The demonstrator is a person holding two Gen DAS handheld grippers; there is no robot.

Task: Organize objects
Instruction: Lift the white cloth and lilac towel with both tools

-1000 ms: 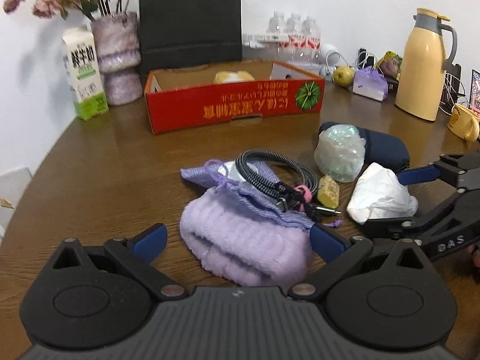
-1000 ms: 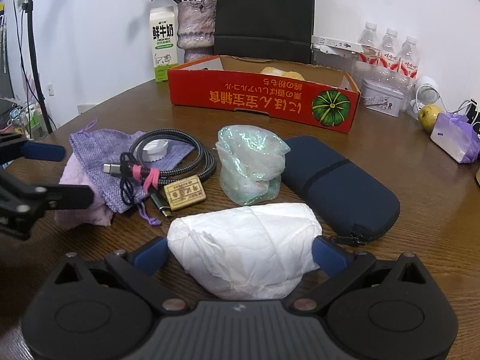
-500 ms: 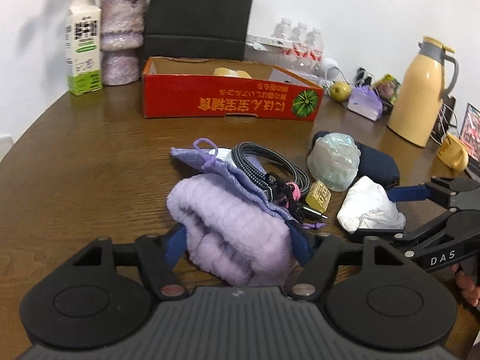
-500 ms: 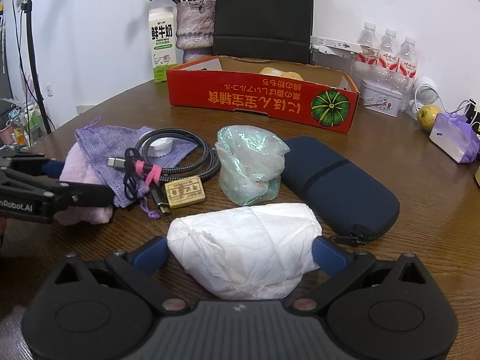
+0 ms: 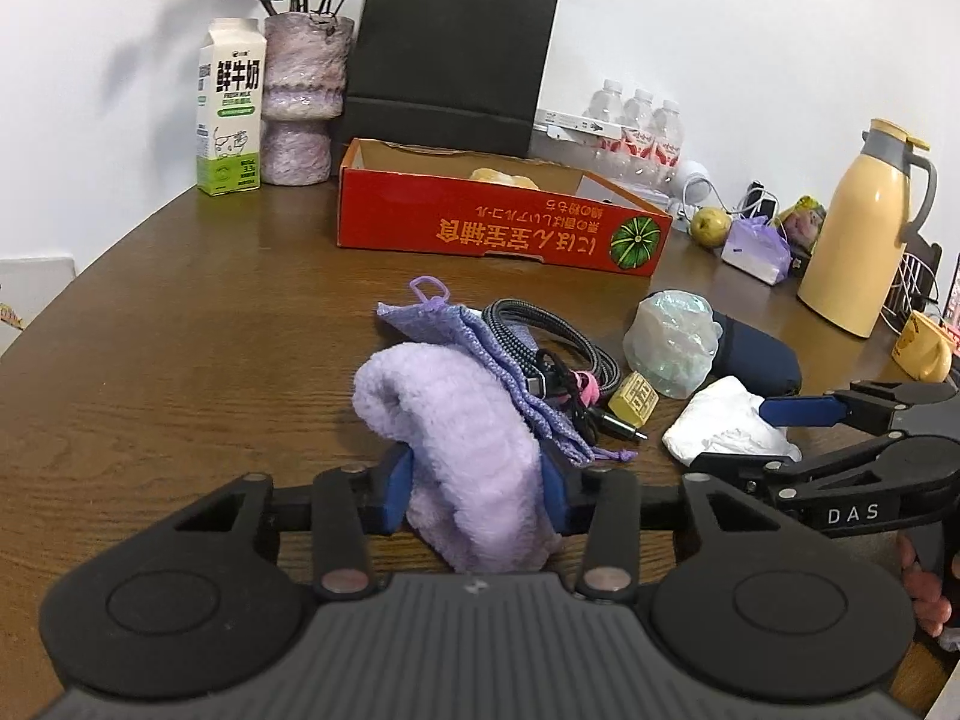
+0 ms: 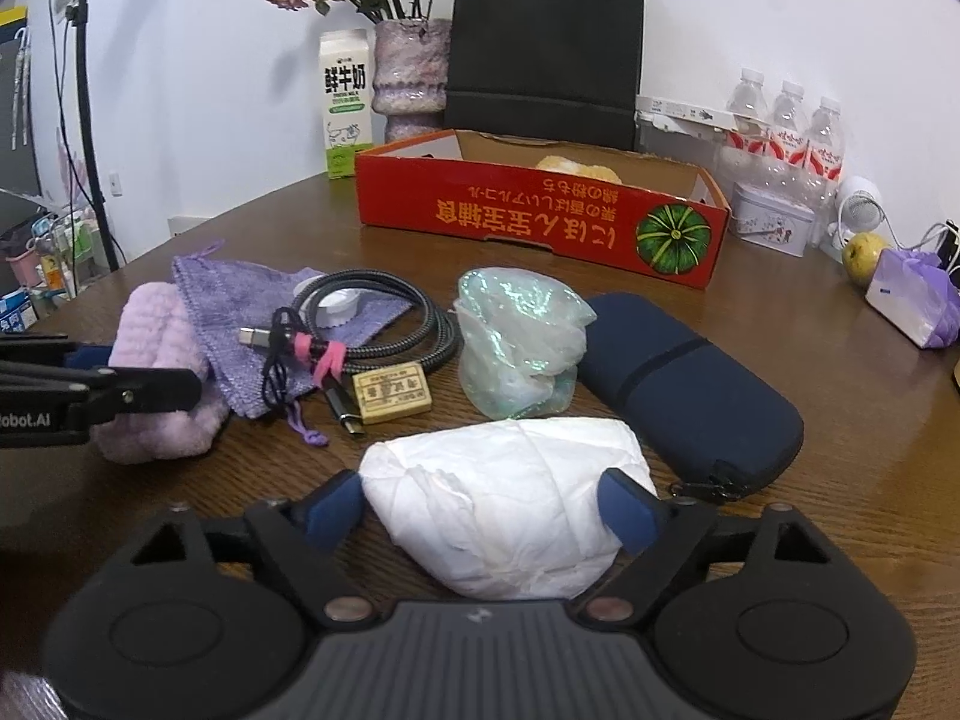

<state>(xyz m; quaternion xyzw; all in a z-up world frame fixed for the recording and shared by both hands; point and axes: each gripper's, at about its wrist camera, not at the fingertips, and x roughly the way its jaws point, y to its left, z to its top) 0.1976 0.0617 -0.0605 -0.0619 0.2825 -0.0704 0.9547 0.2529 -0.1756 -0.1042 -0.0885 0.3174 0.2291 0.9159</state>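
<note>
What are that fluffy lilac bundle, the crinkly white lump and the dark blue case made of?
The fluffy lilac bundle looks like plush fleece or terry cloth: a soft, matte, ribbed pile. The crinkly white lump seems to be thin paper or non-woven tissue, creased and dull. The dark blue oval case looks fabric-covered, smooth and matte, with a zip at its near end; whether it is stiff I cannot tell.

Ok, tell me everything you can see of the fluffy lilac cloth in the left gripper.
The fluffy lilac cloth is a soft, plush, folded bundle lying on the wooden table. The left gripper has just been closing on its near end, and both blue pads press into the pile. A knitted purple pouch drapes over its far side, beside a coiled cable.
</note>
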